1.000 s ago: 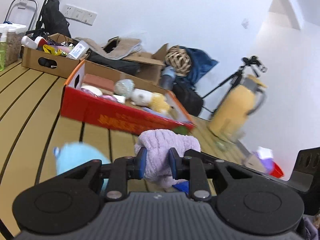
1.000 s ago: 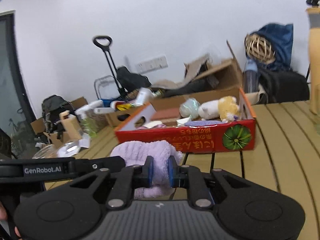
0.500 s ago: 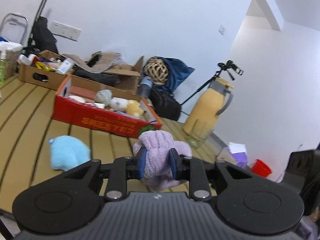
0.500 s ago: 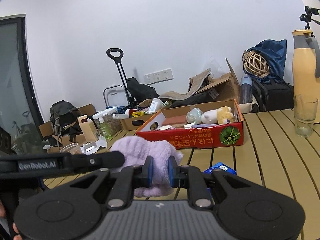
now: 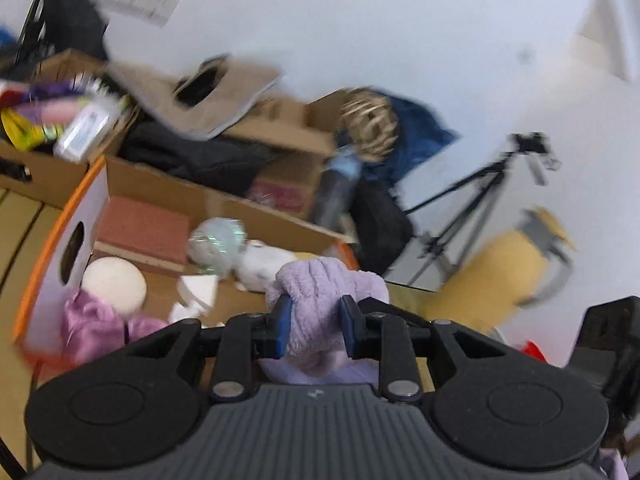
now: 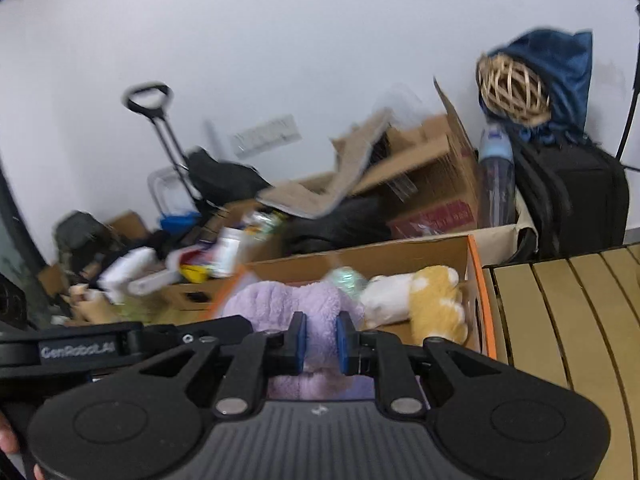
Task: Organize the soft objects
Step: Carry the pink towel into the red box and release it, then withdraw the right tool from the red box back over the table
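A fluffy lilac towel (image 5: 320, 300) is pinched from both sides: my left gripper (image 5: 315, 322) is shut on one part, my right gripper (image 6: 320, 340) is shut on another part of the lilac towel (image 6: 280, 304). It hangs over the open orange-rimmed cardboard box (image 5: 60, 236), also seen as the box (image 6: 476, 280) from the right. Inside lie a white-and-yellow plush (image 6: 424, 300), a cream ball (image 5: 114, 284), a pale green ball (image 5: 218, 240), a pink shiny cloth (image 5: 92, 320) and a red-brown block (image 5: 144, 228).
The slatted wooden table (image 6: 568, 320) stretches to the right of the box. Behind stand cardboard boxes of clutter (image 5: 52, 128), a wicker ball on a blue bag (image 6: 516, 84), a black backpack (image 6: 576, 196), a tripod (image 5: 480, 196) and a yellow jug (image 5: 504, 272).
Both grippers have carried the lilac towel forward from above the table to over the box. The blue plush on the table has dropped out of view. Both grips stay as they were.
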{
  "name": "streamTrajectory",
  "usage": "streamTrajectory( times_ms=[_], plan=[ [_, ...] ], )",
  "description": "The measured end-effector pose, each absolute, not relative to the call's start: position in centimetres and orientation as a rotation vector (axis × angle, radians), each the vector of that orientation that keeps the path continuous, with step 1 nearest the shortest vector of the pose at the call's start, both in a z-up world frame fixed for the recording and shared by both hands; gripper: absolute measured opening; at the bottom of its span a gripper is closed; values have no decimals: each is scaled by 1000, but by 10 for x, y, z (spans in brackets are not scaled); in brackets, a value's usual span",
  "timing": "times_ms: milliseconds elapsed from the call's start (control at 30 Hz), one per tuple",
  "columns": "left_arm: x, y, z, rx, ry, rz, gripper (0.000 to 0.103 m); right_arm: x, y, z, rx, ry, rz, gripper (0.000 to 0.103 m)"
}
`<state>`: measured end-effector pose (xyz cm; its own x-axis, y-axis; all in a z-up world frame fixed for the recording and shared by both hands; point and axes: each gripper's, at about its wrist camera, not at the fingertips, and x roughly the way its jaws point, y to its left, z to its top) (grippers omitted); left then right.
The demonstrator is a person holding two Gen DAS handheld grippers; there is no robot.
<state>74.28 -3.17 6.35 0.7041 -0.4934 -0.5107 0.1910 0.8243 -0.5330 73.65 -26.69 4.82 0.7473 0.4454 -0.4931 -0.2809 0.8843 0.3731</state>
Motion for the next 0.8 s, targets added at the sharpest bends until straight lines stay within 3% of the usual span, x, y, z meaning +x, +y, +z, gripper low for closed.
streamTrajectory(
  times_ms=[133, 300, 367, 400, 567, 800],
  plan=[
    [797, -41, 23, -448, 786, -308, 31, 800, -252, 13, 216, 712, 345, 16],
    [808, -30, 2, -467, 796, -276, 52, 822, -245, -17, 153, 742, 282, 28],
    [803, -23, 8, -466, 779, -279, 52, 821, -248, -18, 167, 728, 275, 38],
    [799, -20, 15, -462, 766, -277, 52, 821, -250, -17, 175, 731, 272, 38],
    [765, -7, 66, -420, 693, -283, 52, 794, -259, 22, 180, 678, 281, 38],
    [665, 3, 140, -209, 583, -301, 66, 704, -283, 115, 95, 551, 307, 43]
  ],
)
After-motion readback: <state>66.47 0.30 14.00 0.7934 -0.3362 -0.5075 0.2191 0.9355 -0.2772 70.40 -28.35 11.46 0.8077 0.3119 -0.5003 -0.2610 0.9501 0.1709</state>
